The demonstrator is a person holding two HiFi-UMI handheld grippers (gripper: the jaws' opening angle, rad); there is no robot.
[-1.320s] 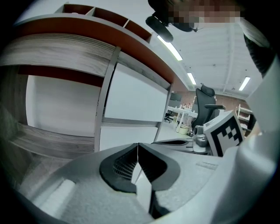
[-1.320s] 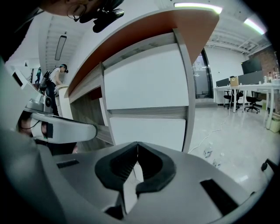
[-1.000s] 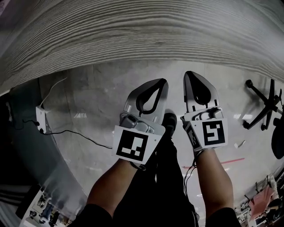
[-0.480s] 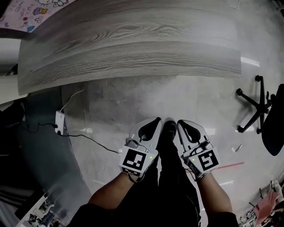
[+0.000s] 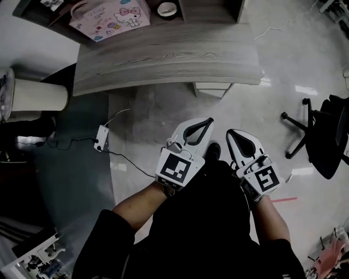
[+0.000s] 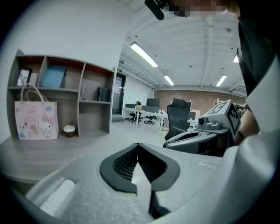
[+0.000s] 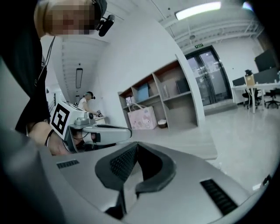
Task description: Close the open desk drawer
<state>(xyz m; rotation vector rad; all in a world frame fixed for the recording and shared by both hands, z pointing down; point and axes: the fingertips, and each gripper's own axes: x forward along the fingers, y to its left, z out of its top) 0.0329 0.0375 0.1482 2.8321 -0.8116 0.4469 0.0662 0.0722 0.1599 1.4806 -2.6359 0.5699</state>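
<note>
The grey wood-grain desk (image 5: 163,60) lies ahead and below me. A white drawer unit (image 5: 214,89) peeks out under its front edge at the right; whether a drawer stands open I cannot tell. My left gripper (image 5: 206,121) and right gripper (image 5: 232,132) hang side by side above the floor, well short of the desk. Both are shut with nothing in them. The left gripper view shows its jaws (image 6: 137,145) meeting at the tip, level with the desk top (image 6: 43,153). The right gripper (image 7: 136,145) is closed too, with the left gripper (image 7: 100,131) beside it.
A pink gift bag (image 5: 109,19) and a small bowl (image 5: 167,8) stand at the back of the desk by the shelf unit (image 6: 65,96). A power strip (image 5: 101,138) with cables lies on the floor at left. A black office chair (image 5: 322,136) stands at right.
The view has pulled up and back: the desk, close overhead before, now lies whole and smaller below. Both grippers rose together and stayed shut side by side.
</note>
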